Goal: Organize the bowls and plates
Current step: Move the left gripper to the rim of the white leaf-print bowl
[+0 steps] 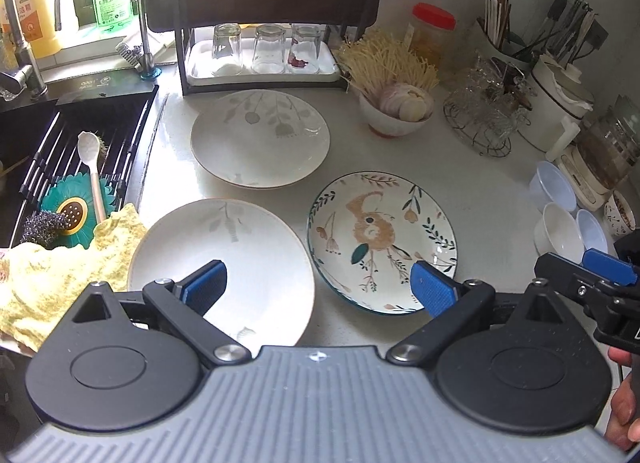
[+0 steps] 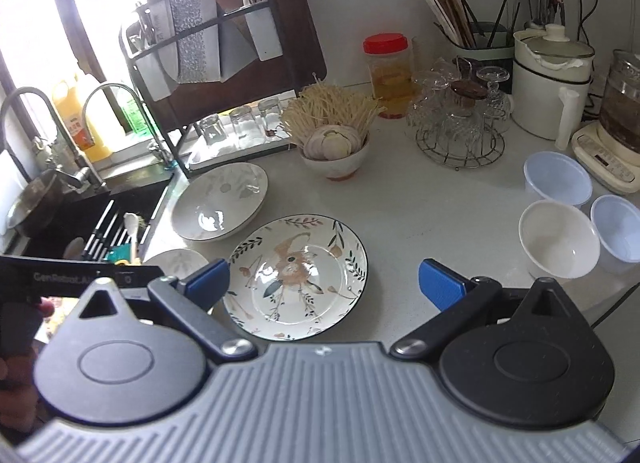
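Three plates lie on the white counter. A white leaf-pattern plate (image 1: 260, 139) is at the back, a second white plate (image 1: 240, 259) at the near left, and a floral plate (image 1: 380, 239) at the near right. The floral plate (image 2: 298, 275) and the back plate (image 2: 220, 201) also show in the right wrist view. A white bowl (image 2: 558, 239) and two clear plastic bowls (image 2: 558, 179) stand at the right. My left gripper (image 1: 320, 291) is open and empty above the near plates. My right gripper (image 2: 324, 283) is open and empty over the floral plate's right side.
A sink (image 1: 60, 151) with a rack, spoon and scrubbers is at the left, beside a yellow cloth (image 1: 60, 263). A dish rack with glasses (image 1: 264, 51), a bowl of mushrooms (image 1: 396, 111), a wire glass stand (image 2: 460, 135), a jar (image 2: 388, 75) and a kettle (image 2: 552, 83) line the back.
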### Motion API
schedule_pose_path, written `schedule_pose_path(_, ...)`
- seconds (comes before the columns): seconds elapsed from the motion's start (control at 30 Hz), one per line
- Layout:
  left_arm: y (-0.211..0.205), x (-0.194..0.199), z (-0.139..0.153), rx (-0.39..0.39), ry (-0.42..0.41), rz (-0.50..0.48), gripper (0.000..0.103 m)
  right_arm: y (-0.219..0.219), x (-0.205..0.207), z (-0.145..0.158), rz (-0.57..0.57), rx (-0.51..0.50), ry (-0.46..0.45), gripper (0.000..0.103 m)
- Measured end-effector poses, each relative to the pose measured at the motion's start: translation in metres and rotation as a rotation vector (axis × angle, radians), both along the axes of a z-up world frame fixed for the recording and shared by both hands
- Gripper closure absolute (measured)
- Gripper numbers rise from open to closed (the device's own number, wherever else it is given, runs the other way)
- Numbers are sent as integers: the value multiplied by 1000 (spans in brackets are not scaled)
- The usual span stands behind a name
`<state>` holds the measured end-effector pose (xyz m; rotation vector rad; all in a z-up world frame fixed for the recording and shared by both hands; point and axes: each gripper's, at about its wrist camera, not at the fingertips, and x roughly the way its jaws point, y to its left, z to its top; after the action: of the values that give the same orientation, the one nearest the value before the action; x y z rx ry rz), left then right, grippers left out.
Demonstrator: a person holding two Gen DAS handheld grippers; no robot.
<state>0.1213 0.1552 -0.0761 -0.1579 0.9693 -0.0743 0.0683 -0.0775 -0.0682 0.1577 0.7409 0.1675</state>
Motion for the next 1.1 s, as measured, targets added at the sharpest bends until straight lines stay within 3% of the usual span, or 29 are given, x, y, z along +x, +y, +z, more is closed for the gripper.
schedule_pose_path(0.3, 62, 30, -38, 12, 61, -53, 3, 49, 16, -17, -5, 36, 51, 1)
schedule_pose_path(0.47, 101, 39, -57, -30, 68, -5, 3, 78, 29, -32, 49, 38, 88, 9)
schedule_pose_path(0.67, 138, 45, -76, -39, 88, 56, 4, 106, 44, -62, 128, 77, 193, 29)
schedule_pose_path(0.8, 155, 46, -91, -91, 97, 66, 5, 118, 47, -82, 146, 85, 272, 39)
schedule_pose_path(1.0, 161, 52, -109, -106, 108, 48, 16, 128, 49, -100, 175, 99, 331, 50)
schedule_pose_path(1.1, 164, 57, -115, -129, 117, 42, 22, 132, 51, -107, 165, 85, 357, 63)
